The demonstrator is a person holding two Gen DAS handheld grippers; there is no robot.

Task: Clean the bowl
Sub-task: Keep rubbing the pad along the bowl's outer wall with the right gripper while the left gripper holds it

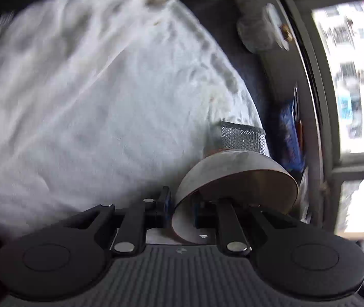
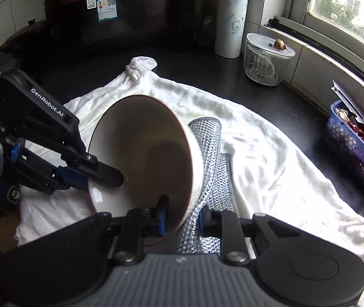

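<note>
A white bowl with a brown rim is tilted on its side above a white towel. My left gripper is shut on the bowl's rim, one finger inside the bowl; in the left wrist view the bowl sits between its fingers. My right gripper straddles the bowl's near rim together with a silver mesh scrubbing cloth, which lies against the bowl's outer wall; the cloth also shows in the left wrist view.
A dark counter lies under the towel. A paper towel roll and a glass jar stand at the back. A blue basket sits at the right under the window.
</note>
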